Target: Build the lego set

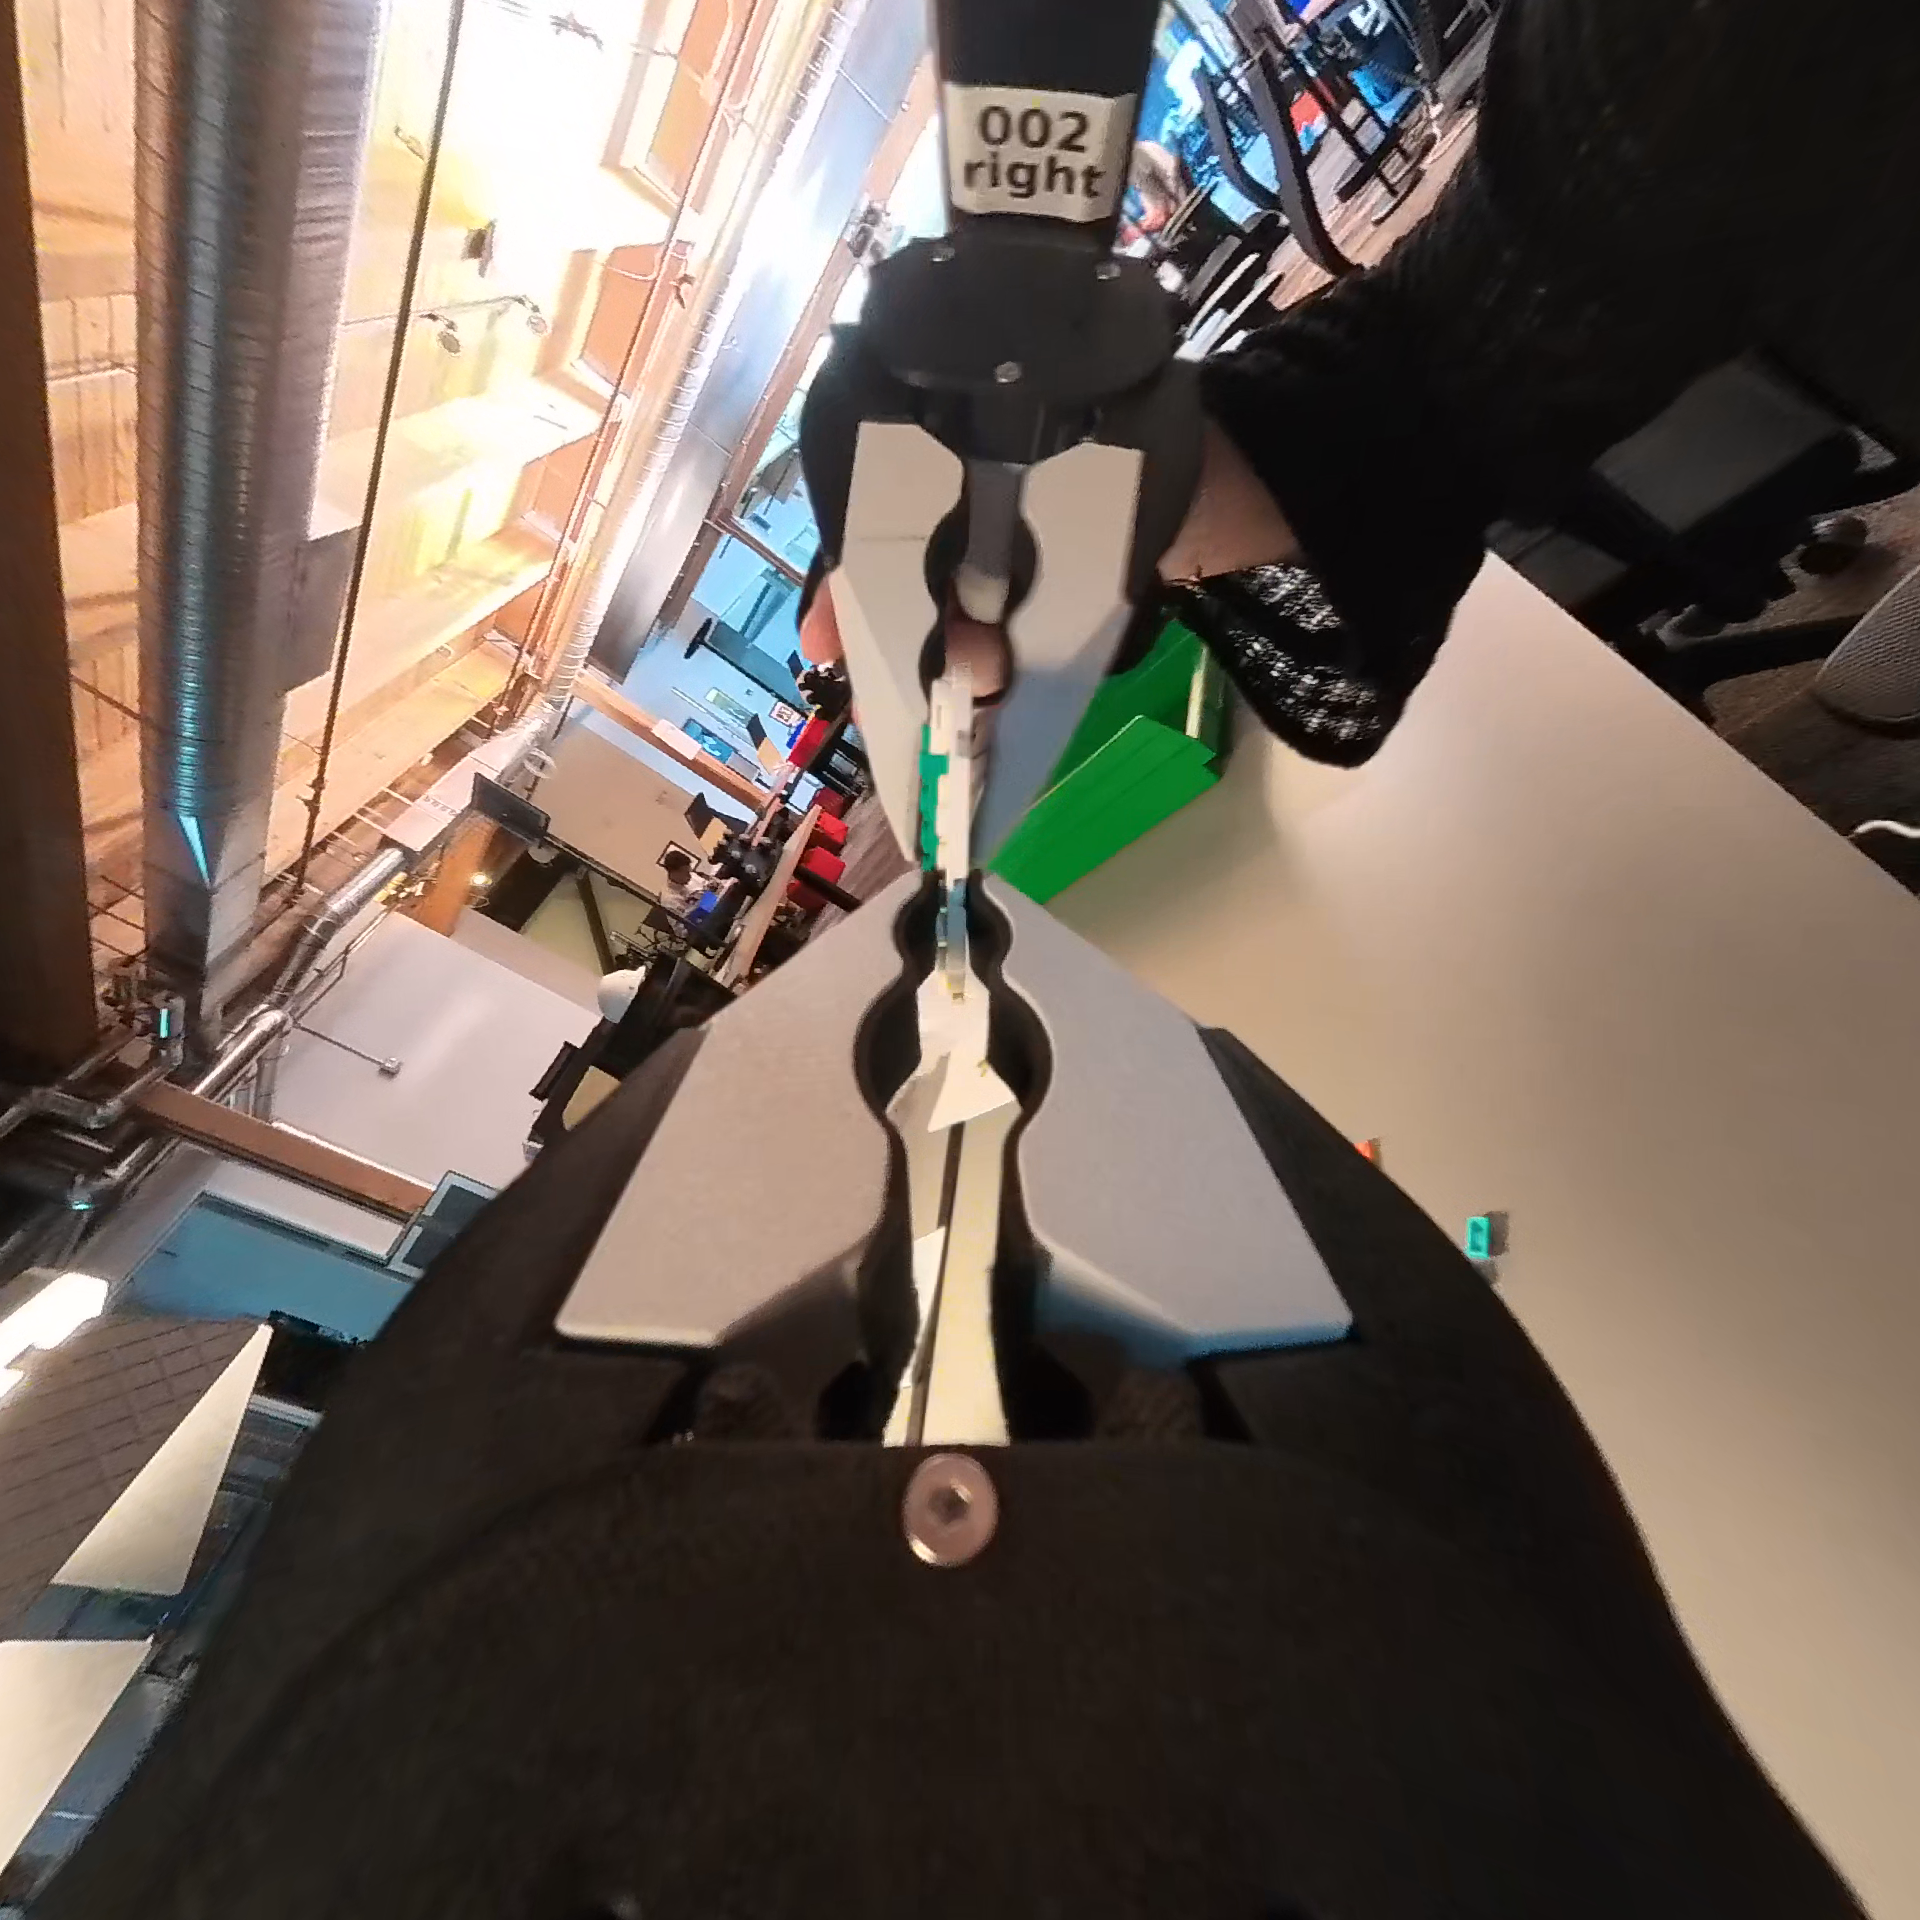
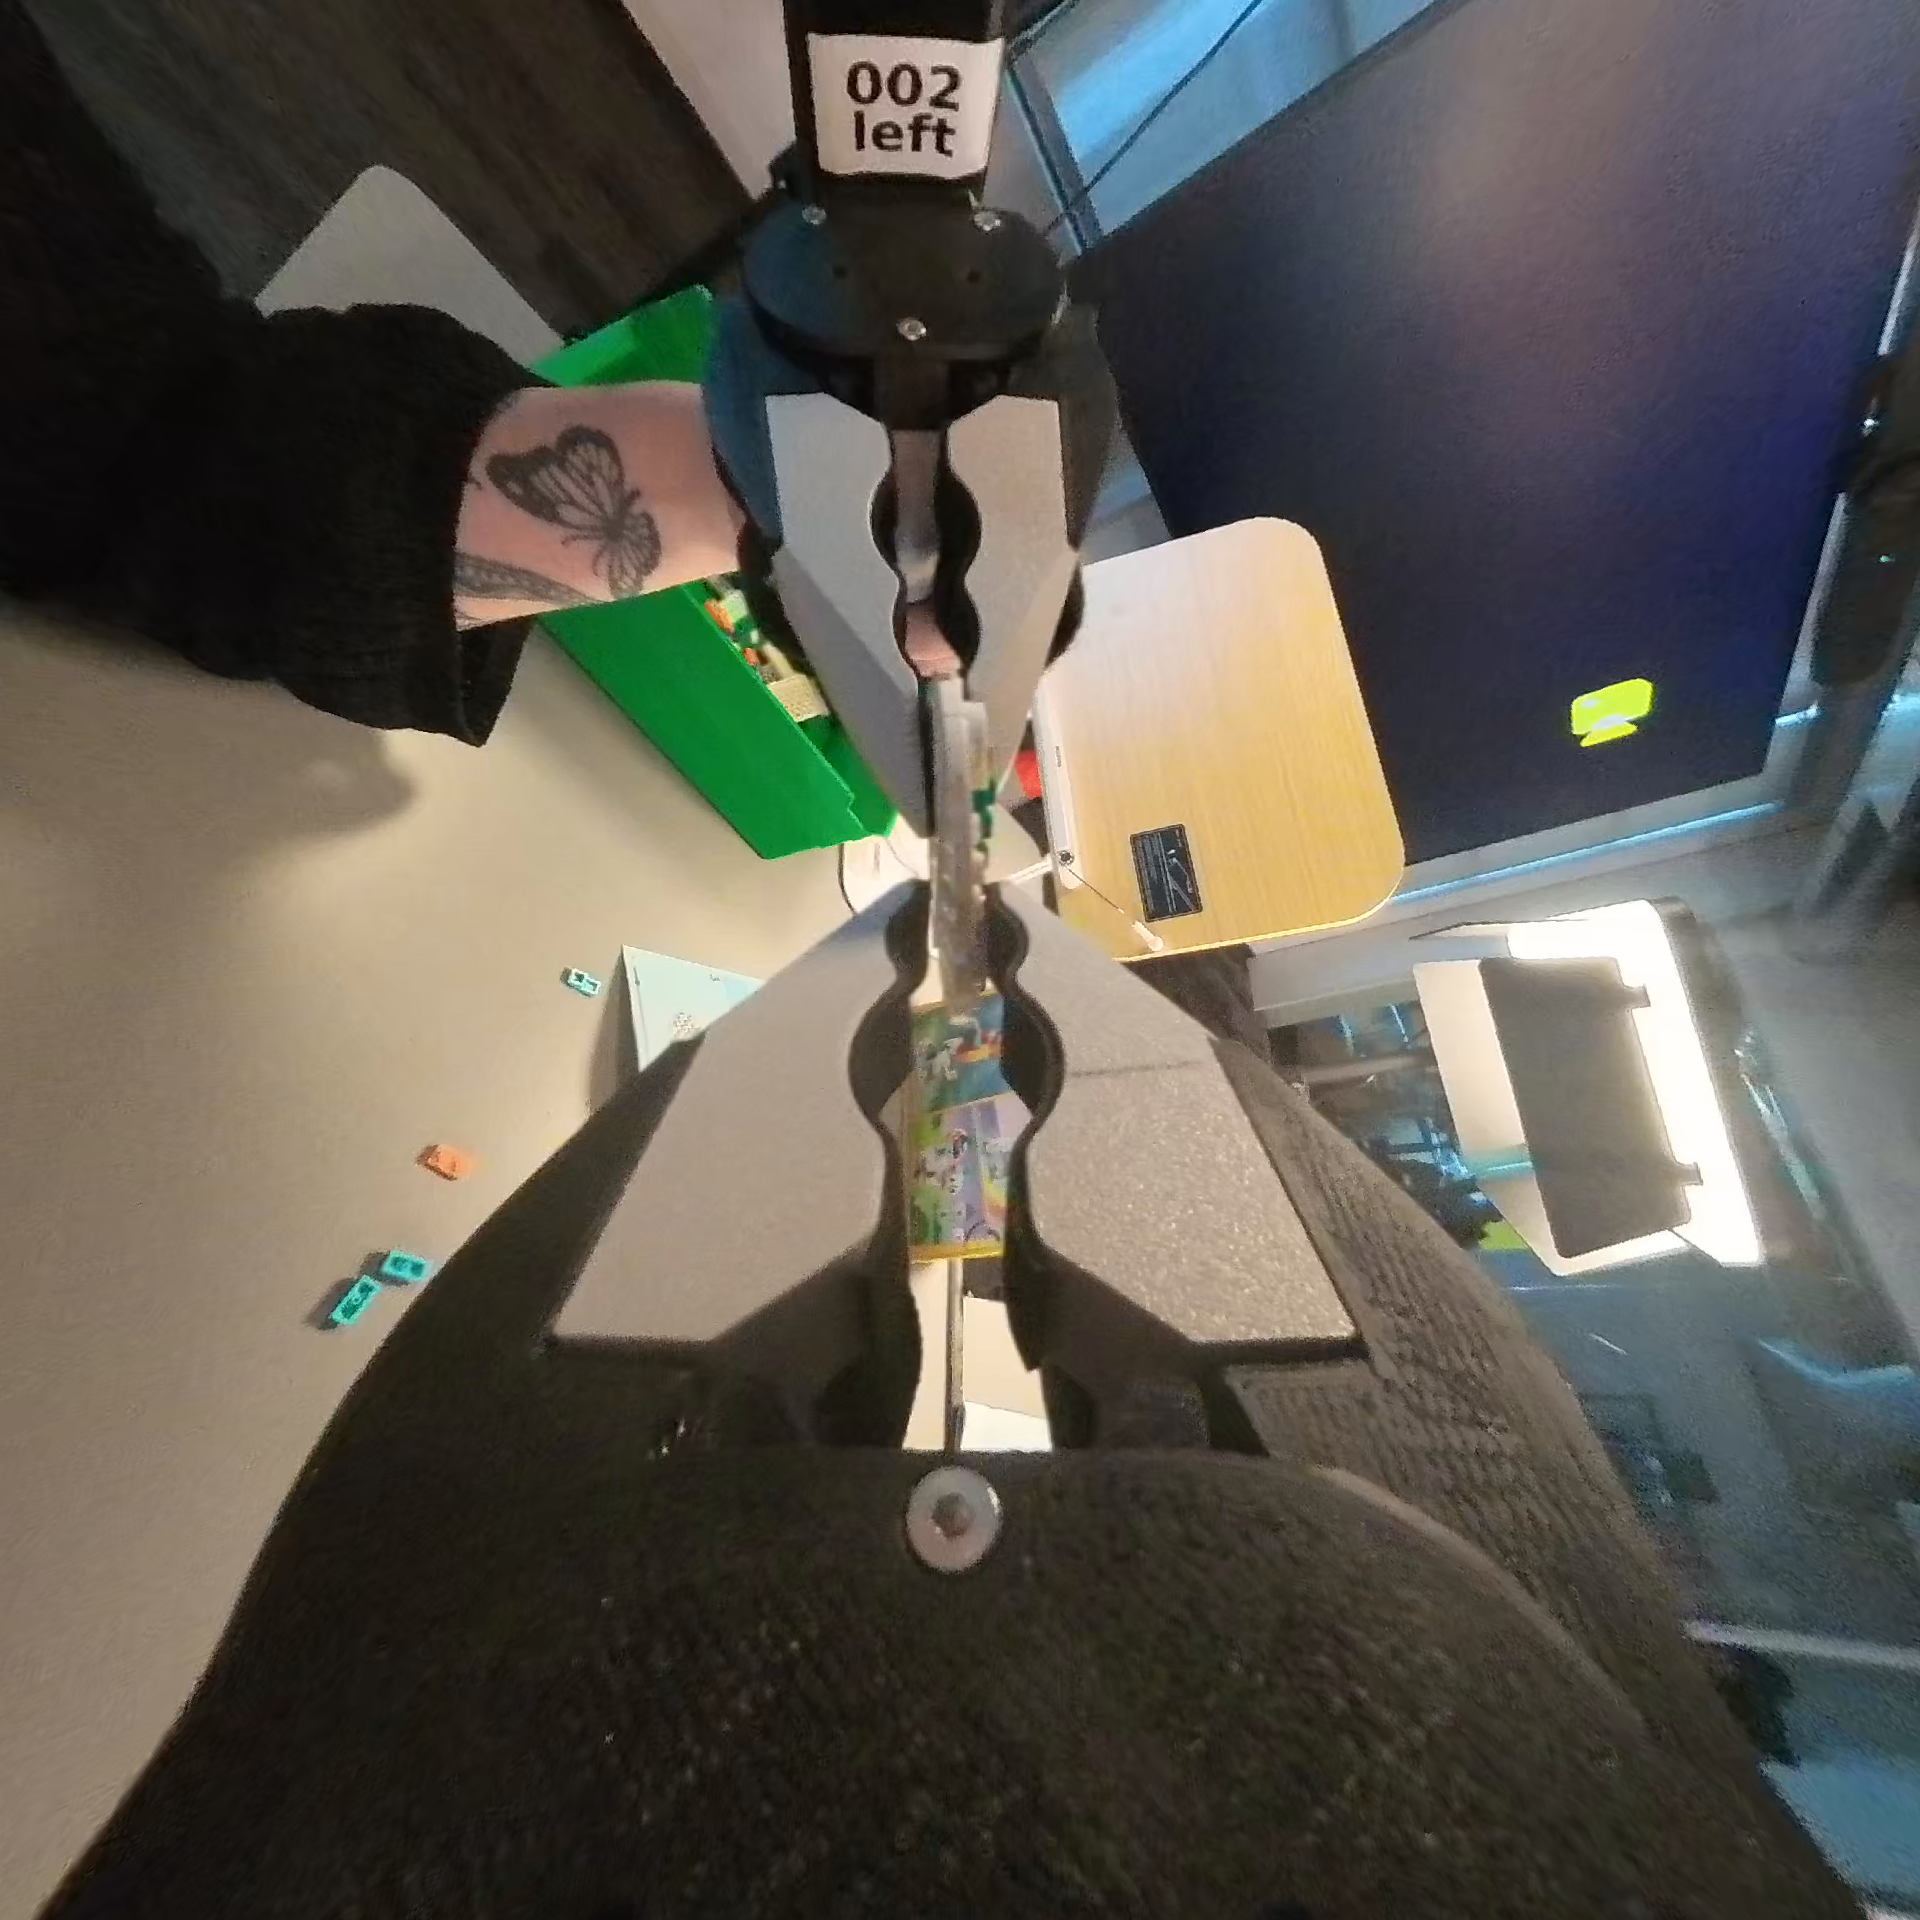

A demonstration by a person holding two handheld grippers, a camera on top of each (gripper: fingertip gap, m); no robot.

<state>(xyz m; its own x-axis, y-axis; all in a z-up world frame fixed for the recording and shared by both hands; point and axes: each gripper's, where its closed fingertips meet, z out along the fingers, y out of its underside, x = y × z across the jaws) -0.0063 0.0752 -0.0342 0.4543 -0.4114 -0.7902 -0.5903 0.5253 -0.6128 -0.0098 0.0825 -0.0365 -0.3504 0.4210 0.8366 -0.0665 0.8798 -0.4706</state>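
A thin Lego assembly of white and green plates (image 1: 951, 769) is held edge-on in the air between my two grippers, which face each other tip to tip above the pale table (image 1: 1507, 883). My left gripper (image 1: 948, 906) is shut on its near end. My right gripper (image 1: 948, 857) is shut on its far end. In the right wrist view the assembly (image 2: 956, 862) looks grey with green studs, between my right gripper (image 2: 956, 906) and my left gripper (image 2: 951, 821). A hand holds each gripper.
A green bin (image 2: 707, 717) holding loose bricks stands on the table (image 2: 208, 935) behind the grippers; it also shows in the left wrist view (image 1: 1122, 769). Teal bricks (image 2: 379, 1283), an orange brick (image 2: 447, 1161) and an instruction sheet (image 2: 675, 1003) lie below. A wooden board (image 2: 1216, 727) is at the right. Only a small space, under 4 cm, lies between the two pairs of fingers.
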